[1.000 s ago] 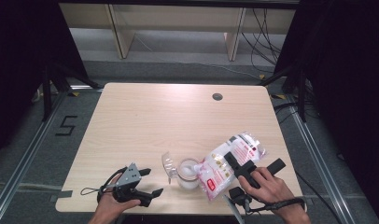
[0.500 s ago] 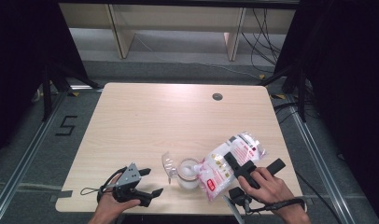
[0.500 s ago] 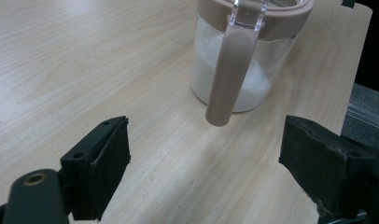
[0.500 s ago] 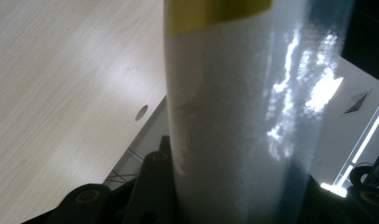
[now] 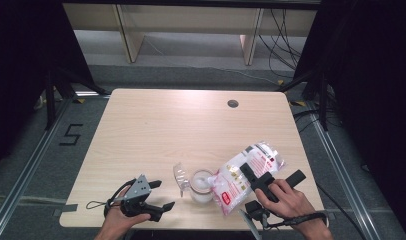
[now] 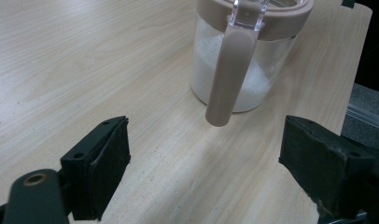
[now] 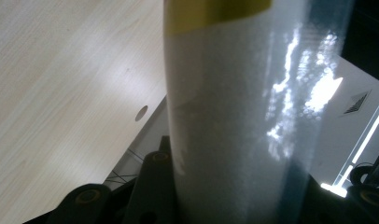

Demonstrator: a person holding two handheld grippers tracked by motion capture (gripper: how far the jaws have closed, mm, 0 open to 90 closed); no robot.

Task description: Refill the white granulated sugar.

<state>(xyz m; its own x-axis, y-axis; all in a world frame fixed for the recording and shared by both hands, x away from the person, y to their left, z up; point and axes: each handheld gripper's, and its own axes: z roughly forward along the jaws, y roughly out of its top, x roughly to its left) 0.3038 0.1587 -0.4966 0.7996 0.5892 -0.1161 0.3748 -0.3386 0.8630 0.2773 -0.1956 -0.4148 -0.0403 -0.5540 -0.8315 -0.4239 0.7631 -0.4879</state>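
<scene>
Right tongs (image 5: 265, 181) clamped on clear plastic bag of white powder (image 5: 246, 176), tipped over clear lidded jar (image 5: 201, 186) near table (image 5: 181, 130) front edge; left tongs (image 5: 153, 197) wide open, empty.

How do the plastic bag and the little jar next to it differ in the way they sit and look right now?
The bag is soft, printed in red and white, and held tilted by the right hand-held gripper, its low end over the jar. The jar is stiff and clear with a beige rim, and stands upright on the table, ungripped; the left hand-held gripper is open beside it. Both hold something white and grainy.
</scene>
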